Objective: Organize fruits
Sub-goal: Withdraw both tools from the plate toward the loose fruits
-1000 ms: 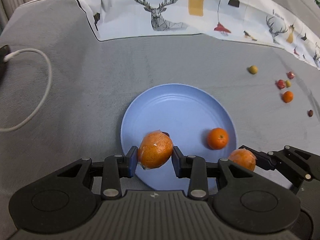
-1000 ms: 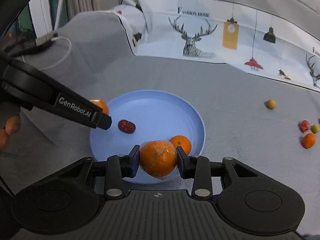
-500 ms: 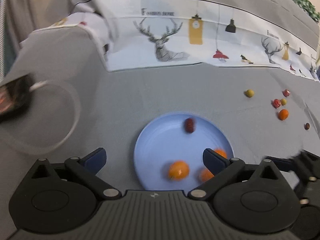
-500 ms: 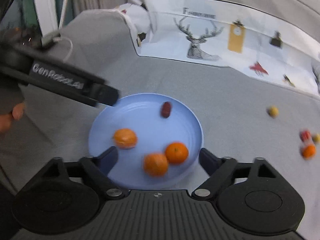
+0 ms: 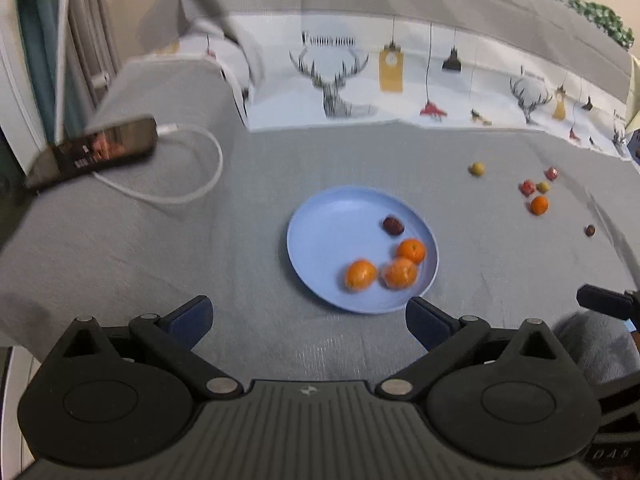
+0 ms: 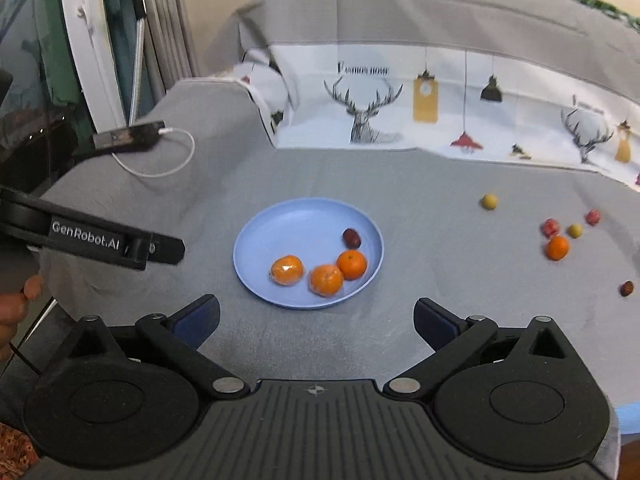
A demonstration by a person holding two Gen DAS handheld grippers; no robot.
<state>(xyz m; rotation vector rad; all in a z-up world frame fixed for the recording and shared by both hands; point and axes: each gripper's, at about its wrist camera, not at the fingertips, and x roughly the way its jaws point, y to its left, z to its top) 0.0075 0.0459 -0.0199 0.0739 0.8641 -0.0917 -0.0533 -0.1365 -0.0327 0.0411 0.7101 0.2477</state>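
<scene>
Both tools, the left tool (image 5: 308, 318) and right tool (image 6: 316, 320), gape empty near the blue plate (image 6: 260, 232), the right one's jaws opening (three oranges (image 6: 327, 279) gathered there); loose fruit (image 6: 557, 248) waits far right.

Blue plate (image 5: 320, 236) — three oranges, one red fruit.

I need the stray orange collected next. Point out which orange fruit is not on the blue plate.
It is the lone orange on the grey cloth at far right, beside the small red and yellow fruits. The other three oranges lie together on the blue plate.
</scene>
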